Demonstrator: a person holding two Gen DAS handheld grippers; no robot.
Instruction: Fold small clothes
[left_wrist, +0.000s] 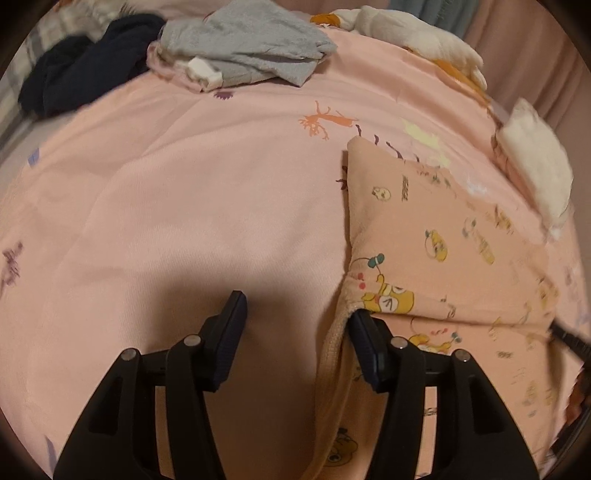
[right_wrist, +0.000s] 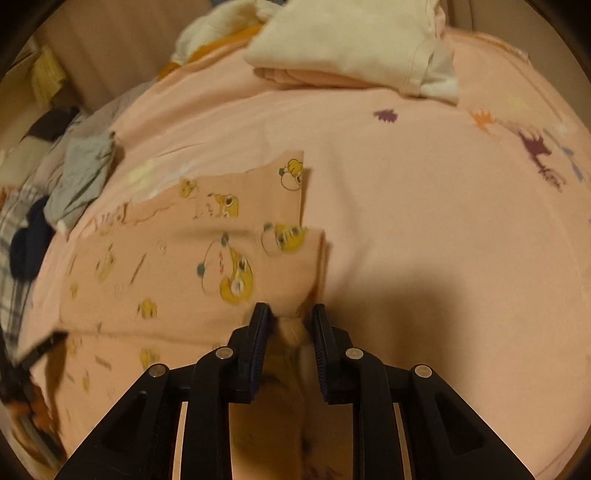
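A pink bedsheet (left_wrist: 184, 192) with small printed figures covers most of both views. On it lies the pink garment with yellow bear prints (right_wrist: 177, 258), partly folded; its lower part is cut off by the frame edge. At the far side there are a grey garment (left_wrist: 251, 48), a dark navy garment (left_wrist: 85, 70) and a folded cream garment (right_wrist: 351, 40), all blurred at the rim. The left gripper (left_wrist: 297, 306) stands wide, and the garment's ribbed edge (left_wrist: 334, 354) touches only its right finger. The right gripper (right_wrist: 290, 314) is narrow, with a bunch of the garment's edge between the fingers; whether the pads press on it is hard to tell.
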